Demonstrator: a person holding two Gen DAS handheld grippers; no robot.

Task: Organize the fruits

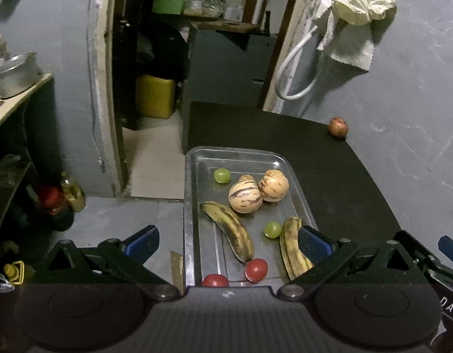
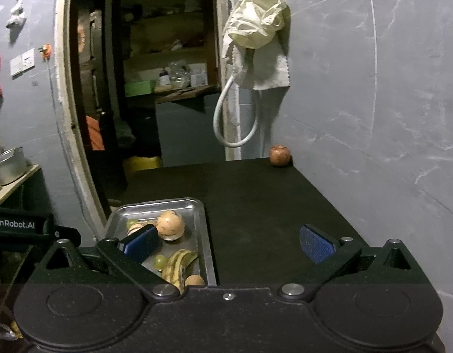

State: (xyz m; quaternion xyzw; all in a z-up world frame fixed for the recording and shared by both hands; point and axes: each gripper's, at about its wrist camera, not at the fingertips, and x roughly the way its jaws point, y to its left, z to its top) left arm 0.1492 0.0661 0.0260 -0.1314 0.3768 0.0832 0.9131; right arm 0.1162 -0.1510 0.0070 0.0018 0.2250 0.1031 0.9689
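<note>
We've got both tongs wide open, gripping nothing: left gripper (image 1: 227, 242) hovers over the tray (image 1: 241, 154), right gripper (image 2: 227, 242) beside it, apple (image 2: 280, 155) far ahead.

**Background clutter around the doorway**

A crumpled pale cloth (image 2: 257, 29) hangs on the grey wall (image 2: 373, 88) at about 12 o'clock, with a white hose (image 2: 220, 108) looping down just beneath it. At 11 o'clock an open doorway gives onto a dim storeroom, where wooden shelves (image 2: 173, 88) carry jars and a green box (image 1: 167, 7). A yellow jerrycan (image 1: 155, 96) stands on the floor below them. At 9 o'clock a metal pot (image 1: 16, 73) rests on a pale side shelf (image 1: 20, 100). Lower down, near 8 o'clock, an amber bottle (image 1: 72, 191) stands on the floor beside something red and blurred.
</note>
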